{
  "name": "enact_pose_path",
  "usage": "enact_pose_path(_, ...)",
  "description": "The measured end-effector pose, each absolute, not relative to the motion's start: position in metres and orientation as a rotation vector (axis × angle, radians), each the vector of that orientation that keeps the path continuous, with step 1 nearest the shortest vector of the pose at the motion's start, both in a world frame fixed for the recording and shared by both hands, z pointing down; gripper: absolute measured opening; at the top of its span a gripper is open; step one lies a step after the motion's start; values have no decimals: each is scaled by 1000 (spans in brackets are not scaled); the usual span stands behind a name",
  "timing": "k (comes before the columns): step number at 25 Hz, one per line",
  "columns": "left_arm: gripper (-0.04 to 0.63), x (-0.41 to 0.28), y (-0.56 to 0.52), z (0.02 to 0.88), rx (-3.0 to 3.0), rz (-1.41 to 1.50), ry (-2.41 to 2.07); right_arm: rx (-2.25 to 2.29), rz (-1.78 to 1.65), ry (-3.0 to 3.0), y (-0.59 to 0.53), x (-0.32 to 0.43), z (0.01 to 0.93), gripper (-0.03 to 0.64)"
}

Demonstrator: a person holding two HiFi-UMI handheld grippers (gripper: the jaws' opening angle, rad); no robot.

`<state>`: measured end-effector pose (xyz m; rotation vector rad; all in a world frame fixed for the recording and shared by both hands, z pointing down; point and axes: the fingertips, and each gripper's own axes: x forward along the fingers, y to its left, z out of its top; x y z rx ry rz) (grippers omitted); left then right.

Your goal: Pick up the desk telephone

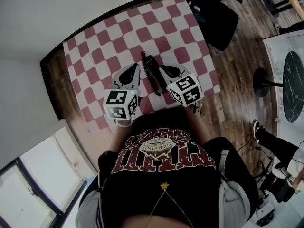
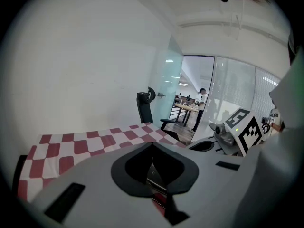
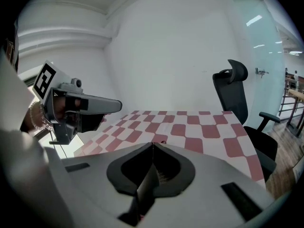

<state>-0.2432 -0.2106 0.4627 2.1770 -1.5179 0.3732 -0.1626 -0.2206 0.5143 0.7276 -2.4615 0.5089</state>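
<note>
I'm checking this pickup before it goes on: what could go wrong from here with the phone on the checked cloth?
1. The left tongs and the right tongs are both shut, one on each side of the telephone. Pressing in like this could shove it across the cloth rather than grip it.
2. Its coiled cord trails toward the person between the tongs and may snag or drag on a lift.
</note>
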Motion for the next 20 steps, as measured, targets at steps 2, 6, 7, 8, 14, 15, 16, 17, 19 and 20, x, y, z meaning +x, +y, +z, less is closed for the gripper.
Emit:
enact_pose_path(2,0,-244,-210,463,2176,372,-1519,726,520,-2452,-220,-163,521,20)
enact_pose_path(6,0,-245,-210,465,2174,372,-1515,734,538,-2433,-220,-164,538,20)
enact_pose_path(7,0,-245,-210,465,2174,372,-1513,734,542,-2432,-220,-165,541,20)
enact_pose_path(8,0,-245,-210,466,2175,372,-1512,734,543,-2431,-220,-166,544,20)
enact_pose_path(14,0,-246,-209,469,2169,385,-1503,727,530,-2413,-218,-169,556,21)
enact_pose_path(15,0,-246,-209,470,2168,386,-1501,724,529,-2409,-218,-169,558,21)
enact_pose_path(16,0,-246,-210,471,2167,386,-1499,720,531,-2406,-218,-169,559,21)
enact_pose_path(17,0,-247,-210,472,2166,386,-1498,717,534,-2404,-217,-170,561,21)
enact_pose_path(19,0,-247,-210,473,2163,386,-1497,710,536,-2401,-217,-172,563,23)
enact_pose_path(20,0,-247,-210,473,2163,387,-1497,707,536,-2398,-216,-172,564,23)
